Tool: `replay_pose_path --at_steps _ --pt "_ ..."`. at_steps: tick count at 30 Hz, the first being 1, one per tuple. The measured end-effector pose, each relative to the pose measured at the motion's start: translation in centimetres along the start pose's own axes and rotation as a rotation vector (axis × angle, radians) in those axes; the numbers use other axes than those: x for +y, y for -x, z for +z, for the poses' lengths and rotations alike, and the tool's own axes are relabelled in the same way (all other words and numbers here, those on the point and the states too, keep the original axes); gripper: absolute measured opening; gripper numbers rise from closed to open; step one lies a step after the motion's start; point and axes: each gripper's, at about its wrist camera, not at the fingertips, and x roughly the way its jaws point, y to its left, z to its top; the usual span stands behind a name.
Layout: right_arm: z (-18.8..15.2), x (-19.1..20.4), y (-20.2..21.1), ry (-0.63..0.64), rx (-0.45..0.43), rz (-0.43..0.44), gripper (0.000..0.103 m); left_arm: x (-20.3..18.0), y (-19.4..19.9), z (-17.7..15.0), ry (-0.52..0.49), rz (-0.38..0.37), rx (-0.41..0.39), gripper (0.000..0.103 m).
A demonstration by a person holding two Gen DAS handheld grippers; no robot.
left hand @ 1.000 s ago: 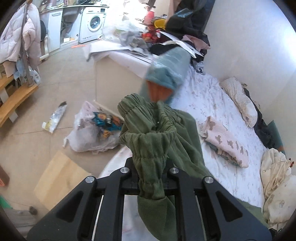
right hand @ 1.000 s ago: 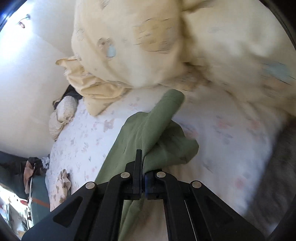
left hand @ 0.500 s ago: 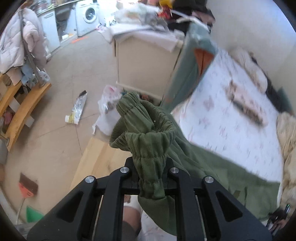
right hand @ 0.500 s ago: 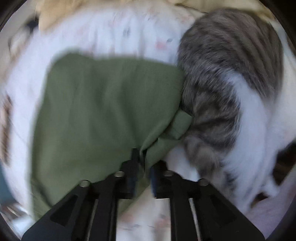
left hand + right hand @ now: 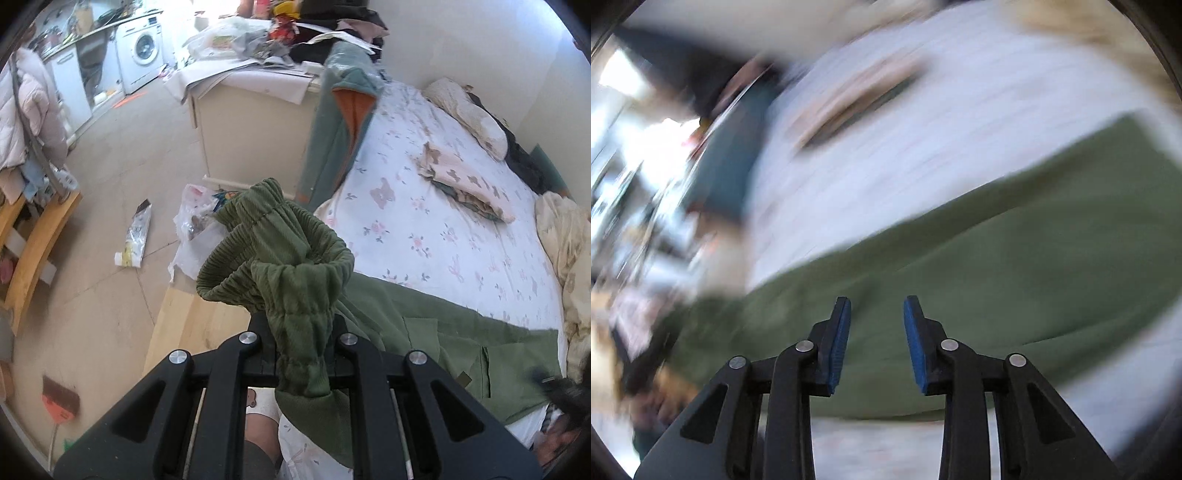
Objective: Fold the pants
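Green corduroy pants (image 5: 424, 325) lie across the near end of the floral bed sheet (image 5: 436, 221). My left gripper (image 5: 303, 332) is shut on the bunched elastic waistband (image 5: 280, 254) and holds it up over the bed's edge. The right wrist view is blurred by motion. There my right gripper (image 5: 877, 314) is open and empty, its blue pads (image 5: 839, 339) apart just above the spread green pants (image 5: 960, 280).
A folded pink garment (image 5: 465, 177) and a pillow (image 5: 469, 114) lie further up the bed. A cream duvet (image 5: 565, 243) is at the right. A cluttered cabinet (image 5: 255, 118), a teal blanket (image 5: 336, 122), a plastic bag (image 5: 195, 221) and floor litter are left.
My right gripper has let go of the pant leg and opened, and it swung away fast. My left gripper still holds the waistband and has shifted a little toward the bed.
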Motion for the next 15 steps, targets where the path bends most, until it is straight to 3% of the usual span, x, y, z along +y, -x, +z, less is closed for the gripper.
replay_pose_path --at_steps 3,6,8,10,15 --pt "-2.6 6.6 -8.8 0.091 0.143 0.115 0.021 -0.5 0.1 -0.2 -0.027 0.0 -0.005 0.01" --pt "-4.8 10.1 -15.3 0.165 0.252 0.124 0.02 -0.6 0.0 -0.3 -0.028 -0.024 0.005 0.01" --pt "-6.8 11.0 -18.7 0.195 0.312 0.056 0.018 -0.9 -0.6 -0.6 -0.04 -0.051 0.041 0.01" --pt "-7.5 10.9 -20.1 0.221 0.319 0.0 0.014 -1.6 -1.7 -0.9 -0.071 -0.068 0.099 0.01" --pt "-6.6 9.7 -17.8 0.184 0.302 0.062 0.013 -3.0 -1.1 -1.0 -0.134 -0.045 0.06 0.01"
